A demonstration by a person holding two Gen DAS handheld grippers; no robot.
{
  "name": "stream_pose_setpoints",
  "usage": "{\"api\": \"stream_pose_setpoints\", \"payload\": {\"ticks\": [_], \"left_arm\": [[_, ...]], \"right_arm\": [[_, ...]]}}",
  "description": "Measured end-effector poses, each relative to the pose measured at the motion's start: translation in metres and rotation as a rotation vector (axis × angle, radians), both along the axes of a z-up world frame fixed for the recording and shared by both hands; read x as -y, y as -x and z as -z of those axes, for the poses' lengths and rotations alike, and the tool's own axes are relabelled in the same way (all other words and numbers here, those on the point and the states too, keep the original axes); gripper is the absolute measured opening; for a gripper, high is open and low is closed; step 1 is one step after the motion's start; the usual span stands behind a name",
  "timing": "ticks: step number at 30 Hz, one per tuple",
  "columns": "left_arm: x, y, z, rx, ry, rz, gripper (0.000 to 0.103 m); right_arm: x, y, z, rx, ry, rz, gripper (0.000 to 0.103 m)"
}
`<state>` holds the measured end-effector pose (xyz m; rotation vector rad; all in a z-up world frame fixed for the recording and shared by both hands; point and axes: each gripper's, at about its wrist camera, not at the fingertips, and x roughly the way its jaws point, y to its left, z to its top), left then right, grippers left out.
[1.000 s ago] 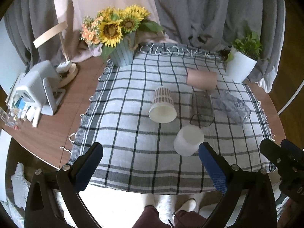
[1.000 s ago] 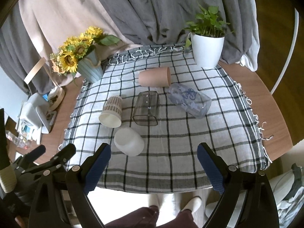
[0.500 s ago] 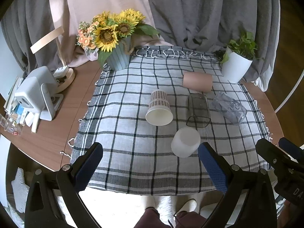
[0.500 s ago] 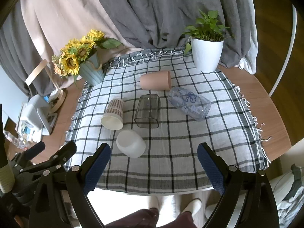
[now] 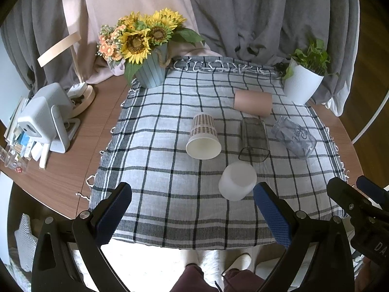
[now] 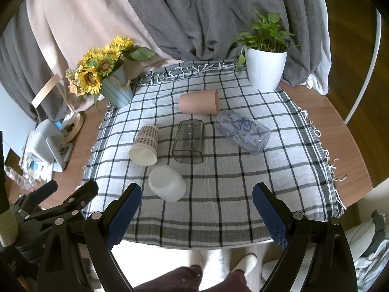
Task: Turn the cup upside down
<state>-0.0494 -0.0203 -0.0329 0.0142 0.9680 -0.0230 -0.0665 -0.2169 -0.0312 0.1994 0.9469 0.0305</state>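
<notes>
Several cups lie on their sides on a checked cloth: a white plastic cup nearest me, a plaid paper cup, a smoky square glass, a pink cup and a clear printed glass. In the right wrist view they are the white cup, paper cup, square glass, pink cup and printed glass. My left gripper and right gripper are both open and empty, held above the table's near edge.
A sunflower vase stands at the cloth's back left and a white plant pot at the back right. A white device and clutter sit on the wooden table at the left. Grey curtains hang behind.
Both grippers have drawn back and up a little, so the table looks slightly farther. The cups have not moved. Both grippers stay open.
</notes>
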Motion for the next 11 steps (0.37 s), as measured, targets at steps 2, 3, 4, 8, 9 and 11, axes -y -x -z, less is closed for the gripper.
{"api": "stream_pose_setpoints", "payload": {"ticks": [2, 3, 4, 8, 9, 11], "left_arm": [[0.0001, 0.0, 0.0004, -0.001, 0.002, 0.0, 0.103], [0.0003, 0.0, 0.0003, 0.0, 0.001, -0.001, 0.103], [0.0, -0.0003, 0.0007, 0.0, 0.0, -0.001, 0.103], [-0.0003, -0.0003, 0.0009, -0.004, 0.002, -0.001, 0.103], [-0.0004, -0.0008, 0.0015, -0.005, 0.002, -0.001, 0.103], [-0.0004, -0.0021, 0.0026, -0.008, 0.001, -0.001, 0.103]], "right_arm": [[-0.0002, -0.0003, 0.0, -0.001, 0.0, 0.0, 0.093], [-0.0002, 0.0001, -0.0001, -0.001, 0.0, -0.001, 0.093], [-0.0002, 0.0005, -0.0002, -0.001, 0.0, -0.001, 0.093], [-0.0009, -0.0004, 0.0, -0.002, -0.002, 0.003, 0.093], [-0.0008, -0.0007, -0.0001, -0.002, -0.001, 0.003, 0.093], [-0.0011, -0.0008, 0.0004, -0.003, -0.002, 0.003, 0.093]]}}
